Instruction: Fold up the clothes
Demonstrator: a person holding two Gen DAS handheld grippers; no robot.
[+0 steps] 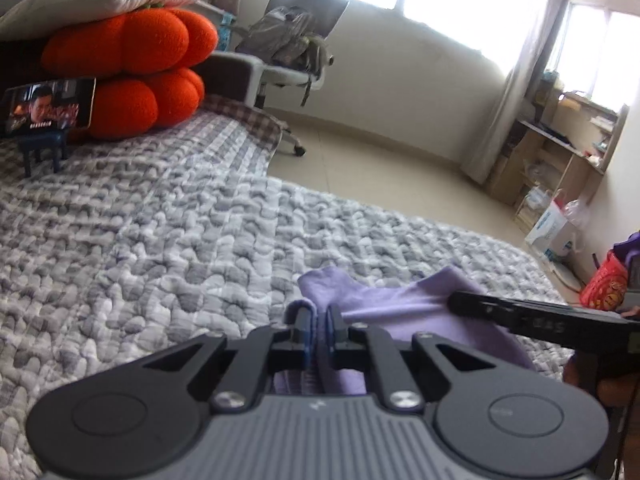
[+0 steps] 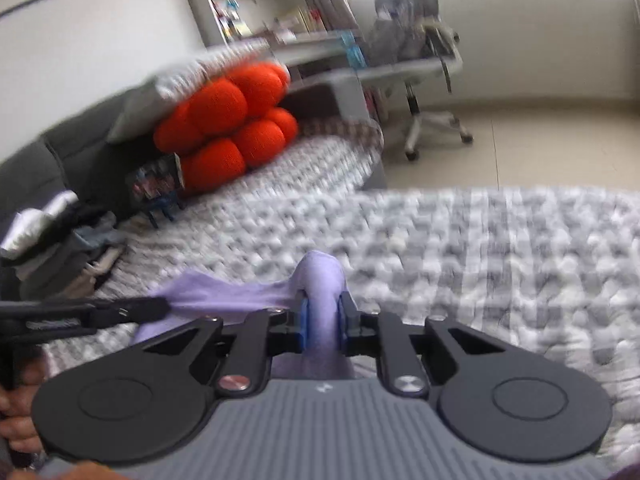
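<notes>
A lilac garment (image 1: 404,300) lies bunched on the grey-and-white quilted bed cover (image 1: 160,240). My left gripper (image 1: 318,320) is shut on one edge of it, the cloth pinched thin between the blue pads. In the left wrist view the other gripper's black finger (image 1: 520,314) reaches in from the right onto the same cloth. In the right wrist view my right gripper (image 2: 322,316) is shut on a thick fold of the lilac garment (image 2: 320,280), which bulges up between its pads. The left gripper's black finger (image 2: 100,308) comes in from the left, with the cloth stretched between the two.
Two orange pumpkin cushions (image 1: 136,68) under a white pillow sit at the bed's head, with a phone on a small blue stand (image 1: 48,112) in front. A pile of clothes (image 2: 60,248) lies at the left. An office chair (image 1: 288,48) and shelves (image 1: 560,148) stand on the floor beyond.
</notes>
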